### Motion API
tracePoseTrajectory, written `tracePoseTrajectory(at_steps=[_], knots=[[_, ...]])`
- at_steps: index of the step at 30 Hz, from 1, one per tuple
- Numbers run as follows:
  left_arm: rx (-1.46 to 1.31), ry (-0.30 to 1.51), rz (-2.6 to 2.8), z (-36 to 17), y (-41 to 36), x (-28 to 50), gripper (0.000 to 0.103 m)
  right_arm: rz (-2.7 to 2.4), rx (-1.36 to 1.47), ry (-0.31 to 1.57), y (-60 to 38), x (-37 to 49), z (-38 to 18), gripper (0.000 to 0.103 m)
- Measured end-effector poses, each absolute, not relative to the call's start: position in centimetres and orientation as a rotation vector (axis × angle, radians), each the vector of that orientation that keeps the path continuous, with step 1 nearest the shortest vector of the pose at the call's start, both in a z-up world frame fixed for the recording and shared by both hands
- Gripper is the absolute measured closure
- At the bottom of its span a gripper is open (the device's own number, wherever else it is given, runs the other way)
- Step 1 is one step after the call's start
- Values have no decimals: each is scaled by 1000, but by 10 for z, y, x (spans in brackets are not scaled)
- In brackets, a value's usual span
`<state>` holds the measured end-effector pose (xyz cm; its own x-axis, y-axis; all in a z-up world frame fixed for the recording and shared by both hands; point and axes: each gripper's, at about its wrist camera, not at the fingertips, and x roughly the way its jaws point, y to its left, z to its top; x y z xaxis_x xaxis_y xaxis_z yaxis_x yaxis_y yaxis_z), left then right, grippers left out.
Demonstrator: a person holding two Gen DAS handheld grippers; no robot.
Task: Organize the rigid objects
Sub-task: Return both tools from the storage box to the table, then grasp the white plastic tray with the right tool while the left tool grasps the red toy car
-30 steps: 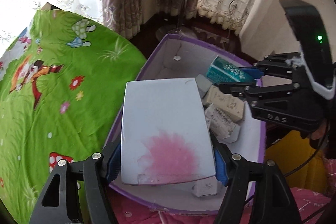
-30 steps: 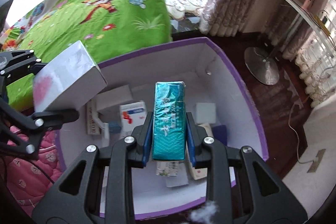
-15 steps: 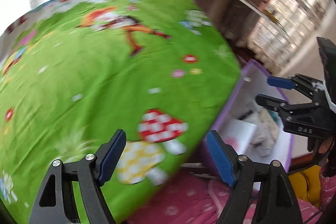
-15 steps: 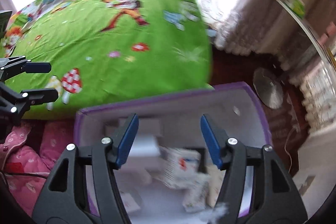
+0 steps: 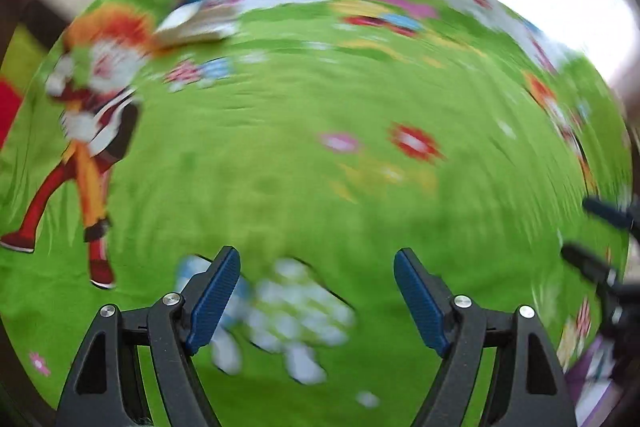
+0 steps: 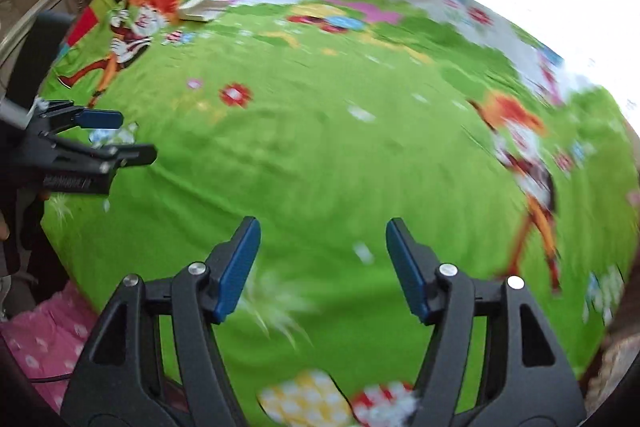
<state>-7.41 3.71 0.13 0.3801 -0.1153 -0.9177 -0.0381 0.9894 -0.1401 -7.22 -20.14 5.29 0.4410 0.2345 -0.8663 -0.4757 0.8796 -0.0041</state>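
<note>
Both views are blurred by motion. My left gripper is open and empty above the green cartoon bedsheet. My right gripper is open and empty over the same bedsheet. A flat white box lies far off on the sheet at the upper left; it also shows in the right wrist view. The left gripper shows at the left edge of the right wrist view. The right gripper shows at the right edge of the left wrist view. A sliver of the purple storage box shows at the lower right.
A pink quilt lies at the bed's near edge on the left. Bright windows run behind the far side of the bed. A red and yellow patch borders the sheet at the far left.
Both grippers let go of their boxes into the purple box, opened, and swung away from it to face the green bedsheet. The purple box has almost left both views.
</note>
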Motion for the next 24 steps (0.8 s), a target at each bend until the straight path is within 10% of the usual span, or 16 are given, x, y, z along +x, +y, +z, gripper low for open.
tracePoseTrajectory(at_steps=[24], knots=[[-249, 992, 159, 53, 187, -19, 22, 1162, -571, 895, 102, 181, -11, 5]])
